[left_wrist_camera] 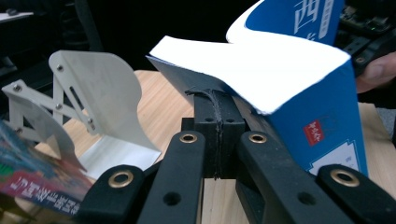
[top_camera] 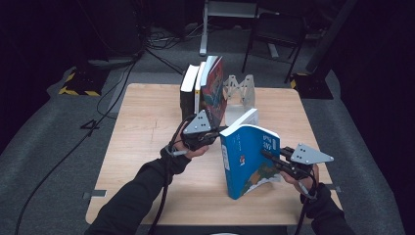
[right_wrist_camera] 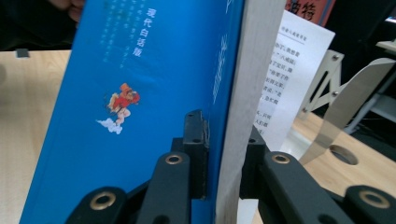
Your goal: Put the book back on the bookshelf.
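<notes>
A blue paperback (top_camera: 249,161) stands tilted on the middle of the wooden table (top_camera: 147,127). My right gripper (top_camera: 266,154) is shut on its right edge. In the right gripper view the jaws (right_wrist_camera: 224,135) straddle the blue cover (right_wrist_camera: 140,93) and the page block. My left gripper (top_camera: 221,131) meets the book's top left corner. Seen from the left gripper view, its jaws (left_wrist_camera: 215,95) are pressed together on the edge of a cover leaf folded away from the book (left_wrist_camera: 322,121), white inner side up. That lifted leaf (right_wrist_camera: 289,70) stands apart from the page block.
Behind the blue book, several books (top_camera: 203,90) stand upright at the table's far edge, the nearest with a colourful cover (left_wrist_camera: 32,182). A white metal bookend (top_camera: 242,90) (left_wrist_camera: 98,93) (right_wrist_camera: 345,102) stands to their right. Dark chairs and cables lie beyond the table.
</notes>
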`<state>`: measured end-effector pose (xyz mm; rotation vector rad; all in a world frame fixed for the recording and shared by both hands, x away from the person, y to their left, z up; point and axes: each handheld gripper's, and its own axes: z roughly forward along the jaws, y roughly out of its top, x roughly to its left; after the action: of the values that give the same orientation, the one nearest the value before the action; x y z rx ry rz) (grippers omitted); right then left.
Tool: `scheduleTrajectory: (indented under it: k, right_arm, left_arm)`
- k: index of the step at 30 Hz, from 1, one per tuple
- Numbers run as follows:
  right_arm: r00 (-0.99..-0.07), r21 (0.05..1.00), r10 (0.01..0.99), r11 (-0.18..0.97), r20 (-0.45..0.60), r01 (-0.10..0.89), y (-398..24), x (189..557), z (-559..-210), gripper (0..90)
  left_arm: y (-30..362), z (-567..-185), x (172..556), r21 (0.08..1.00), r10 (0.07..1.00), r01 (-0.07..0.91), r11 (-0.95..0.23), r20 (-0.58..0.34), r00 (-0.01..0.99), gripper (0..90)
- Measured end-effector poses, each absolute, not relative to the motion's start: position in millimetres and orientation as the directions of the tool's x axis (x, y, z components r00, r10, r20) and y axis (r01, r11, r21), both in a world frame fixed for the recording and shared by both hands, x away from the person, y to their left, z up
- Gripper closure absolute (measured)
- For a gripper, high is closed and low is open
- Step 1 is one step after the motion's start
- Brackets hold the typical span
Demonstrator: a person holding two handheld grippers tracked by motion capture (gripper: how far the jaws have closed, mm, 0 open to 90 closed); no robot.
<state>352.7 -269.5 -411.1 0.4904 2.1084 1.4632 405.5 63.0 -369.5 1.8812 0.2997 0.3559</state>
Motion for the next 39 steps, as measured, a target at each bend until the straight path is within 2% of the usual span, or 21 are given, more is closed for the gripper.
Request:
scheduleTrajectory:
  k: [12, 16, 29, 39]
  right_arm:
    - [-0.799, 0.935, 0.552, 0.353, -0.238, -0.035, -288.5, 334.7, -412.3, 78.0]
    - [-0.802, 0.936, 0.548, 0.351, -0.237, -0.037, -293.8, 329.0, -413.7, 78.0]
    - [-0.804, 0.929, 0.536, 0.366, -0.256, -0.052, -303.2, 312.8, -416.1, 78.3]
    - [-0.806, 0.924, 0.527, 0.379, -0.270, -0.061, -304.4, 306.8, -416.8, 79.0]
  left_arm:
    - [47.2, -363.1, 383.4, 0.942, 0.325, -0.051, -0.331, 0.165, 0.931, 89.8]
    - [43.7, -364.8, 380.1, 0.947, 0.318, -0.048, -0.319, 0.154, 0.936, 88.5]
    - [48.4, -389.8, 369.7, 0.929, 0.310, -0.005, -0.370, 0.128, 0.942, 69.4]
    - [52.2, -413.5, 358.0, 0.881, 0.252, 0.002, -0.473, 0.133, 0.959, 64.3]
